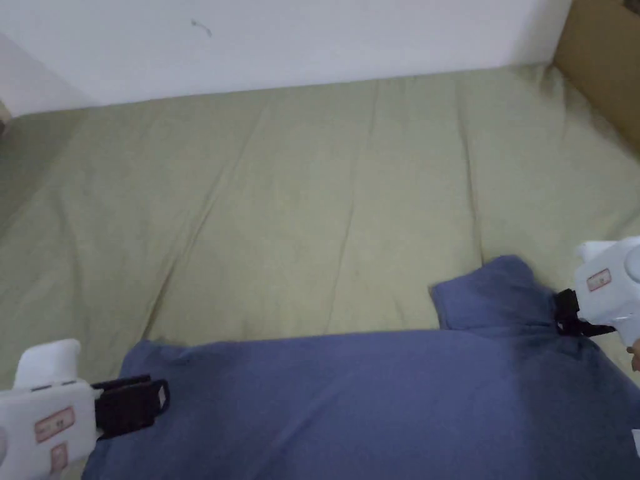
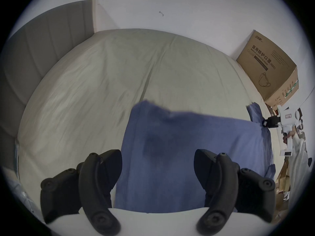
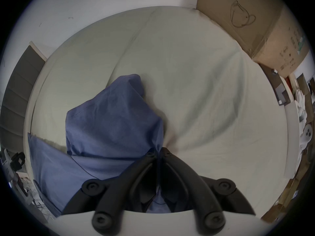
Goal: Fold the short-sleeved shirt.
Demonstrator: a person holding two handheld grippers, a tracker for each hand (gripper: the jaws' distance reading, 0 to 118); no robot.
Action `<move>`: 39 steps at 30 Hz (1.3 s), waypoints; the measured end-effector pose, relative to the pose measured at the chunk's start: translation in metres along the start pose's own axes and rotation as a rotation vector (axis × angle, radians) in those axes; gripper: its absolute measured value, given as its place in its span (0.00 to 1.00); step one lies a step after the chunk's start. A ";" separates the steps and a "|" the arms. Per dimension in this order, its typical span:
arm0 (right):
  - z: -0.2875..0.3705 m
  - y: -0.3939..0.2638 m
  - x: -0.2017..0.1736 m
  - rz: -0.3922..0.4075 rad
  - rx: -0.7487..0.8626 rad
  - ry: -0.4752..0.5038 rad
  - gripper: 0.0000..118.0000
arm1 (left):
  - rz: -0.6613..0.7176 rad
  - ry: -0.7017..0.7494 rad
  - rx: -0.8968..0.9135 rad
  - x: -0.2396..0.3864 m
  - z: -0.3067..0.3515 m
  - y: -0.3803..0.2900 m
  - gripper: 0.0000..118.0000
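**Blue shirt spread on the bed, 1 corner pinched, folding barely begun**

Nearest the person, the blue short-sleeved cotton shirt [image 1: 350, 400] lies spread across the near edge of the pale green bedsheet [image 1: 300, 206], its body mostly flat. At its left end, the left white-and-black handheld gripper [image 2: 157, 171] hovers with its 2 jaws spread wide, fabric showing between them but not touched by either jaw. At the right end, the right white-and-black handheld gripper [image 3: 157, 152] has its jaws closed on a pinch of the shirt's fabric beside the sleeve [image 1: 494, 294], which bunches up toward the far side. Beyond the shirt the sheet runs bare to the white wall [image 1: 281, 44], with a brown cardboard box [image 1: 603, 56] at the far right corner.

Judging by this, no tidy fold is visible yet: sleeves and body all remain to be folded.
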State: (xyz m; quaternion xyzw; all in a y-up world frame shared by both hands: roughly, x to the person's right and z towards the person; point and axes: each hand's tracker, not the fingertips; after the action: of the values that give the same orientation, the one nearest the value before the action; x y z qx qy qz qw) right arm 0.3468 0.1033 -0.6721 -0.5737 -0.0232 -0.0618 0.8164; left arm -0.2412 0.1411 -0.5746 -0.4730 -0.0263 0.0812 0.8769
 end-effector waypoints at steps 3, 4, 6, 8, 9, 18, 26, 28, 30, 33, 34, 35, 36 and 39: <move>-0.005 -0.001 0.004 -0.057 0.001 0.015 0.01 | 0.019 0.051 -0.020 -0.006 -0.038 0.035 0.79; -0.004 -0.001 0.005 -0.063 0.002 0.017 0.01 | 0.029 0.067 -0.016 -0.008 -0.051 0.045 0.79; -0.004 0.000 0.003 -0.064 -0.001 0.020 0.01 | 0.036 0.120 -0.028 -0.011 -0.076 0.057 0.80; -0.005 0.000 0.004 -0.067 -0.006 0.022 0.01 | 0.069 0.118 -0.087 -0.018 -0.102 0.058 0.68; -0.006 0.000 0.005 -0.078 -0.008 0.022 0.01 | 0.073 0.116 -0.154 -0.016 -0.114 0.052 0.62; 0.033 -0.002 -0.005 -0.151 0.047 0.016 0.01 | 0.031 0.071 -0.132 -0.017 -0.069 0.058 0.02; 0.159 -0.066 0.018 -0.112 0.192 0.103 0.01 | -0.056 -0.023 0.066 -0.019 0.084 0.016 0.02; 0.186 -0.106 0.019 -0.097 0.211 0.110 0.01 | -0.043 -0.031 0.053 -0.022 0.116 -0.008 0.02; 0.200 -0.146 0.019 -0.056 0.211 0.104 0.01 | -0.054 -0.024 0.063 -0.023 0.139 -0.040 0.02; 0.198 -0.211 0.019 -0.036 0.153 0.027 0.01 | -0.089 -0.017 0.025 -0.023 0.152 -0.094 0.02; 0.189 -0.231 0.019 -0.038 0.134 0.012 0.01 | -0.121 -0.022 -0.028 -0.026 0.150 -0.112 0.02; 0.179 -0.247 0.020 -0.047 0.102 0.003 0.01 | -0.127 -0.013 -0.066 -0.029 0.145 -0.126 0.02; 0.164 -0.263 0.022 -0.066 0.048 0.005 0.01 | -0.108 0.007 -0.111 -0.032 0.134 -0.141 0.02; 0.121 -0.298 0.019 -0.084 -0.053 -0.061 0.01 | -0.031 -0.028 -0.163 -0.044 0.118 -0.178 0.02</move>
State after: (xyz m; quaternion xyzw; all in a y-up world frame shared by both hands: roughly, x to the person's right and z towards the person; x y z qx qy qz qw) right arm 0.3320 0.1161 -0.3500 -0.5952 -0.0704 -0.0791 0.7966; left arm -0.2782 0.1351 -0.3604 -0.5414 -0.0523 0.0716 0.8361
